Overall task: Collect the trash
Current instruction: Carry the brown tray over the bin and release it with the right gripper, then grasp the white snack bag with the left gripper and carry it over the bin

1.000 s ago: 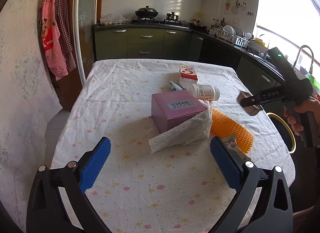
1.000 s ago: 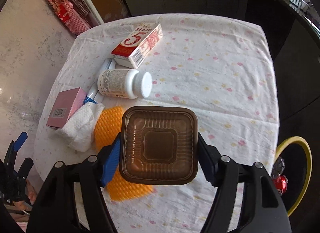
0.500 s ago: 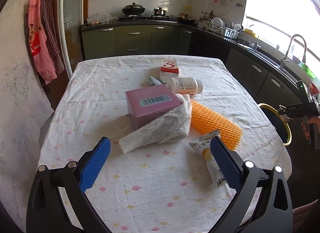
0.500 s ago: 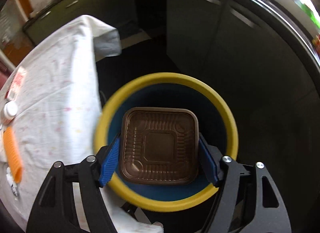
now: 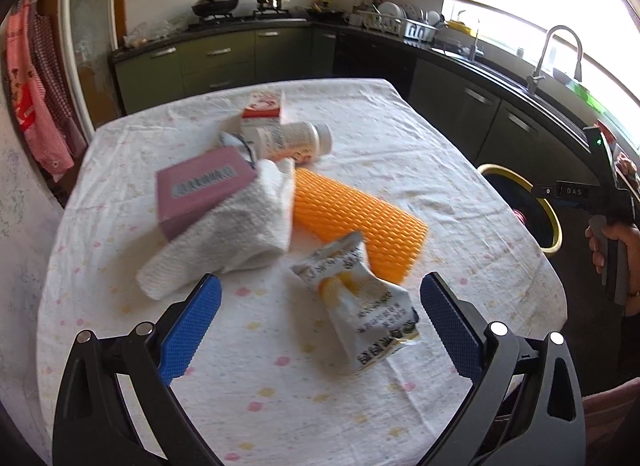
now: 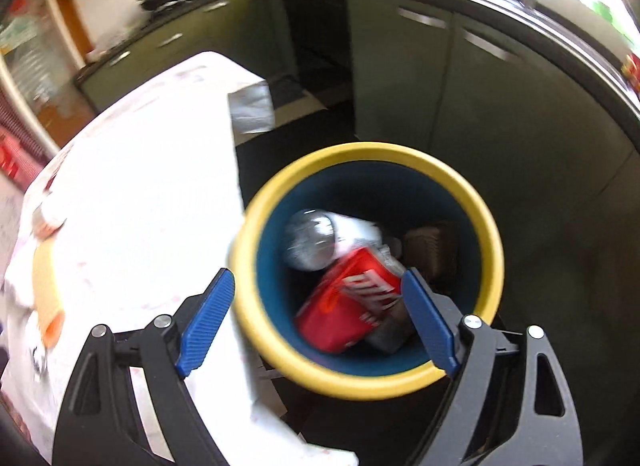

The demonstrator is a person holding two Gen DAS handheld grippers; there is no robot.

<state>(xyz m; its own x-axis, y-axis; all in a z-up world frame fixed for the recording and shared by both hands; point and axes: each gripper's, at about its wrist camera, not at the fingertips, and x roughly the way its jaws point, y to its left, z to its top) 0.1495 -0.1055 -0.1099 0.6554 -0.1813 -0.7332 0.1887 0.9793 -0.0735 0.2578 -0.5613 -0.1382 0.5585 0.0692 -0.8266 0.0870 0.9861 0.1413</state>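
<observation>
Right claw [image 6: 318,318] agape above bin [image 6: 486,234]; brown tray [image 6: 430,244] seemingly inside.

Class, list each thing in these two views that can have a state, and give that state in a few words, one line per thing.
left gripper: open, empty, above the table.
right gripper: open, empty, over the bin.
bin: uncovered, partly filled.
brown tray: inside the bin.
red packet: inside the bin.
snack wrapper: torn, crumpled, on the table.
white bottle: capped, on its side.
paper towel: crumpled against the pink box.
orange mesh: lying flat.
</observation>
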